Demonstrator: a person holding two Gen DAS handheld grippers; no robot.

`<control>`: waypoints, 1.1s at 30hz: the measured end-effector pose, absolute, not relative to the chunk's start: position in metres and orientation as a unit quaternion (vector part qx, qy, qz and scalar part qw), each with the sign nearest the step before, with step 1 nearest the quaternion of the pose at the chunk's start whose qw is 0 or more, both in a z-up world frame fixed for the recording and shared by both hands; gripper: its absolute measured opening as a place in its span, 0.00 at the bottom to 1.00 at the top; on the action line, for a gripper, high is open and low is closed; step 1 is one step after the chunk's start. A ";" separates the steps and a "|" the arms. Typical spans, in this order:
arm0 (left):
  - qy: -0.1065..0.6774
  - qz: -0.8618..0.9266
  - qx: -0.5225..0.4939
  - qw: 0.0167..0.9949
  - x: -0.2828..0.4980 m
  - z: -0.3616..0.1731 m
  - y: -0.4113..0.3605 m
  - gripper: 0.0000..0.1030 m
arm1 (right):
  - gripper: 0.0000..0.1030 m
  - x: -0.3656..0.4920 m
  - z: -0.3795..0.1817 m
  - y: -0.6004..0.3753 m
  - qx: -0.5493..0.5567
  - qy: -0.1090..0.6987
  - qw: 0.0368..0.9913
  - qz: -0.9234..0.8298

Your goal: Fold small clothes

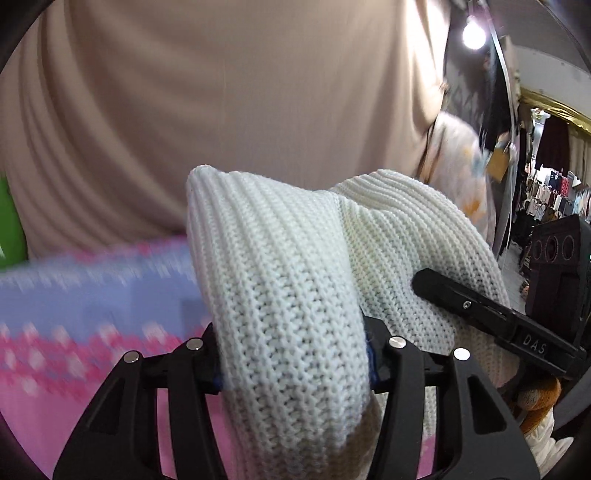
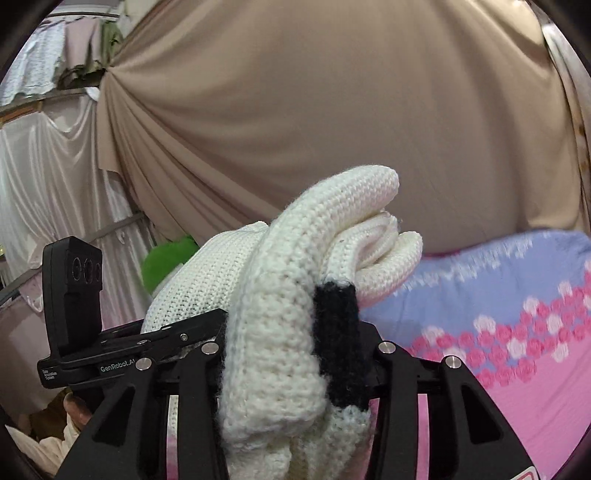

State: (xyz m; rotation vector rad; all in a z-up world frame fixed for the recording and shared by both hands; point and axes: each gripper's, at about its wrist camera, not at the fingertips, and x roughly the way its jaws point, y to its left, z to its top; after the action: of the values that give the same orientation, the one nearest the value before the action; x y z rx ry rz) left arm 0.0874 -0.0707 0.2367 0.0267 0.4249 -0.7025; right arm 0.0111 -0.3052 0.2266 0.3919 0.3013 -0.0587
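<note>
A white knitted garment (image 1: pixel 280 280) is bunched between the jaws of my left gripper (image 1: pixel 291 354), which is shut on a thick fold of it. The same white knit (image 2: pixel 280 332), with a black patch (image 2: pixel 338 339), is clamped in my right gripper (image 2: pixel 295 354), also shut on it. Both hold the garment lifted above the bed. The right gripper shows in the left wrist view (image 1: pixel 491 321) pressed against the knit. The left gripper shows in the right wrist view (image 2: pixel 122 350) at the garment's left side.
A pink and lilac flowered bed cover (image 2: pixel 517 332) lies below. A beige draped curtain (image 2: pixel 332 110) hangs behind. A green object (image 2: pixel 166 262) sits at the left. Hanging clothes and a bright lamp (image 1: pixel 472 33) show at the far right.
</note>
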 end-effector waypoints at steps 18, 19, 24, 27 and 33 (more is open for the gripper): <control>0.341 -0.185 -0.050 0.920 0.203 0.103 0.061 0.54 | 0.30 0.125 0.083 -0.299 0.259 0.298 0.914 -0.096; 0.330 -0.189 -0.054 0.924 0.199 0.112 0.062 0.54 | 0.29 0.126 0.092 -0.296 0.248 0.293 0.919 -0.094; 0.331 -0.206 -0.034 0.920 0.201 0.119 0.033 0.57 | 0.16 0.157 0.088 -0.270 0.167 0.333 0.924 -0.085; 0.367 -0.173 -0.008 0.914 0.221 0.085 0.025 0.57 | 0.07 0.179 0.041 -0.269 0.166 0.394 0.900 -0.082; 0.343 -0.171 -0.028 0.923 0.215 0.096 0.042 0.81 | 0.47 0.162 0.074 -0.274 0.185 0.331 0.922 -0.082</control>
State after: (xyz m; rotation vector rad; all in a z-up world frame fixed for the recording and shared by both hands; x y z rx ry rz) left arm 0.2154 0.0424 0.0958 -0.0580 0.7032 -0.3505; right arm 0.1617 -0.2742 0.0736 0.3802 0.6799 -0.1686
